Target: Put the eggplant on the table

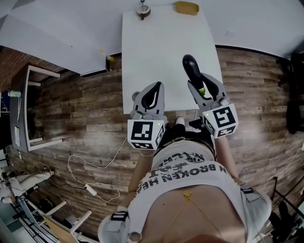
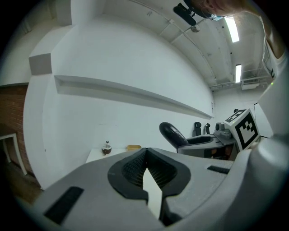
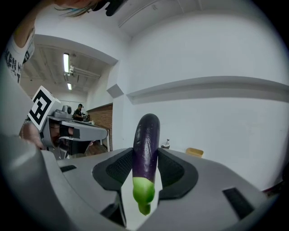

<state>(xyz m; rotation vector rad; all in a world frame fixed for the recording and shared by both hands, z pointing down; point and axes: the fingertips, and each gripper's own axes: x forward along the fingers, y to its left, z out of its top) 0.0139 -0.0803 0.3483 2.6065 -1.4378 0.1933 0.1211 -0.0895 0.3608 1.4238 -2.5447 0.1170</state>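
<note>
Item one, nearest: a person's torso in a pale printed shirt (image 1: 190,175), standing at the near short edge of the table. Item two: the left gripper (image 1: 158,86), grey with a marker cube, is hovering over that near edge, its ribbed pads meeting at the tips with nothing clamped between them. Item three: the right gripper (image 1: 196,79), of the same make, is clasping the long dark purple eggplant (image 1: 190,65) round its lower body. The pads are pressing on both sides, the green stem end (image 3: 143,191) pointing back toward the handle and the purple tip poking out ahead. The eggplant is hanging above the near right part of the white rectangular table (image 1: 152,47), seemingly not touching it. Step in hand, as judged: carry to the table about complete, set-down not yet made. The next move is calling for lowering the right gripper until the eggplant is resting on the bare top, then parting the jaws and backing off level, minding the right edge lying near, since a round body may roll. Item four, far end of the table: a small brown round object with a stalk (image 1: 143,11) and a flat yellow block (image 1: 186,7), both well apart from the likely drop spot and obstructing nothing. Surroundings: wood-plank floor (image 1: 80,104), with a white cable and adapter (image 1: 89,188) lying at the left
</note>
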